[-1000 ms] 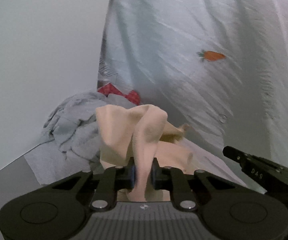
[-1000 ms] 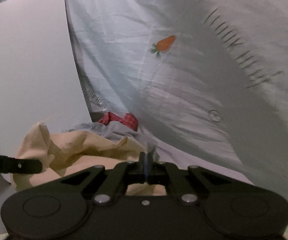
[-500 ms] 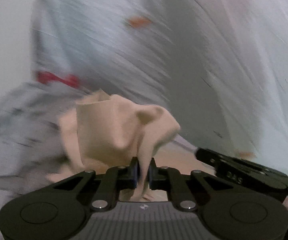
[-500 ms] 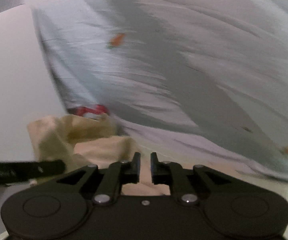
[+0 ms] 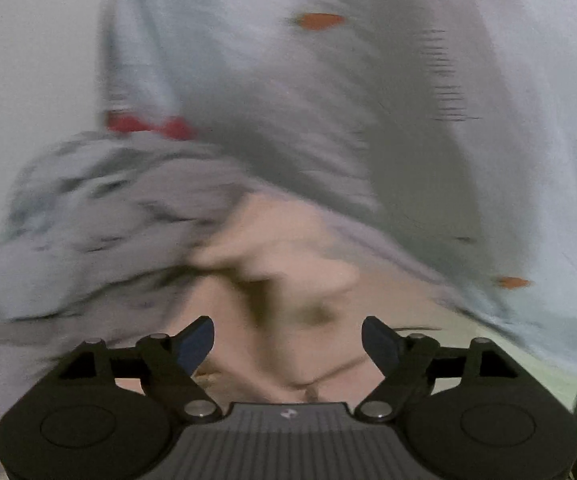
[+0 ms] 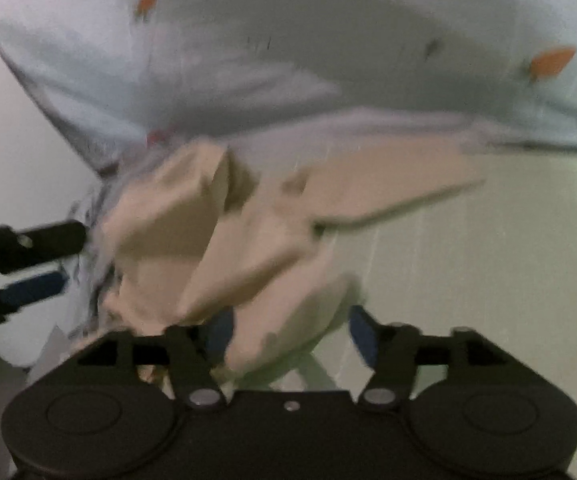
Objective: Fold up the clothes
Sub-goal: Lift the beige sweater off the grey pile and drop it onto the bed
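While both views smear with motion, the peach garment point(image 6: 224, 248) lies crumpled on the pale surface point(image 6: 488, 272), spreading toward two o'clock. Left gripper point(image 5: 288, 340) and right gripper point(image 6: 288, 330) have jaws opening, cloth loose between them, unpinched. Carrot-print sheet point(image 5: 248, 60) fills twelve o'clock, grey clothes point(image 5: 100, 216) at nine; no readable writing

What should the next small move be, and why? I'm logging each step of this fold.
Probably pull both tools back and let the beige garment settle. The left tool and right tool have jaws opening, pads off the cloth, which lies crumpled beside the grey clothes. After that, a corner could be picked for spreading; the blur hides which.
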`<move>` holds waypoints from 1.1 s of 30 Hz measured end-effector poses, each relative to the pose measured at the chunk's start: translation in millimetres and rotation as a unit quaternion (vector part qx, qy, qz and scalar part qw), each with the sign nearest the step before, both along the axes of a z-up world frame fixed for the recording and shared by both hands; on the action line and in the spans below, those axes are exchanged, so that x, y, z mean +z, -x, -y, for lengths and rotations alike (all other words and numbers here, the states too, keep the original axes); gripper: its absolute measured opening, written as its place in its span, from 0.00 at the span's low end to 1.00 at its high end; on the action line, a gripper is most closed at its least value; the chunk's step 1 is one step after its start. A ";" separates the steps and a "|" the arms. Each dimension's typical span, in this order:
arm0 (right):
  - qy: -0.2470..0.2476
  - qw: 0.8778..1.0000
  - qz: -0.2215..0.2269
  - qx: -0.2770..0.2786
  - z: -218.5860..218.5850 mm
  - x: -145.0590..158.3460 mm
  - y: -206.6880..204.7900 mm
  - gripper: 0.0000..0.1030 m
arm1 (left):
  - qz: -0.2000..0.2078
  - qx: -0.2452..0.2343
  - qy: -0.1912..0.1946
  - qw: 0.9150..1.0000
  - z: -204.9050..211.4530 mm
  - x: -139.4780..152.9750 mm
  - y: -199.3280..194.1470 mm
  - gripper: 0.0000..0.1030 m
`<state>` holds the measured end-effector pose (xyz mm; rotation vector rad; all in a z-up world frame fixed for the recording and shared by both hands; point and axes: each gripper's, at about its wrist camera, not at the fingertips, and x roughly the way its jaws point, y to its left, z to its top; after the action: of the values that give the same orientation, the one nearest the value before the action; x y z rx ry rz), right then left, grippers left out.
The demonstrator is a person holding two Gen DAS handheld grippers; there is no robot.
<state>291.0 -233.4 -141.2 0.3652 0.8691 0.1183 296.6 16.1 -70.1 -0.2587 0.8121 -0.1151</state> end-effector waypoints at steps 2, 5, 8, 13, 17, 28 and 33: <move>-0.001 1.000 -0.019 -0.006 -16.5 -11.9 -3.2 0.71 | -0.025 0.030 -0.020 0.999 -13.5 -10.9 4.0 0.79; -0.047 0.998 -0.030 -0.027 -30.1 -23.7 -9.7 0.71 | -0.053 0.065 -0.039 0.996 -30.5 -20.1 16.8 0.79; -0.082 0.995 -0.028 -0.050 -33.1 -31.7 -13.3 0.59 | -0.067 0.081 -0.037 0.994 -37.2 -19.9 27.2 0.79; -0.062 0.995 -0.019 -0.076 -17.0 -30.1 -4.7 0.14 | -0.058 0.076 -0.027 0.995 -34.8 -7.0 49.8 0.79; 0.011 0.991 0.017 -0.134 36.9 -6.0 30.3 0.11 | -0.046 0.065 -0.029 0.996 -27.3 3.6 68.3 0.79; 0.183 0.945 0.010 -0.272 97.4 32.0 118.8 0.67 | -0.034 0.003 -0.022 0.999 7.6 25.4 133.9 0.79; 0.139 0.963 -0.083 -0.216 29.0 -11.7 163.2 0.70 | -0.027 -0.018 -0.027 0.999 17.3 35.4 178.8 0.80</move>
<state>127.9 -262.4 -152.9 0.2954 0.9370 -0.4419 117.9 -1.2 -34.7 -0.1967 0.8726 -0.1195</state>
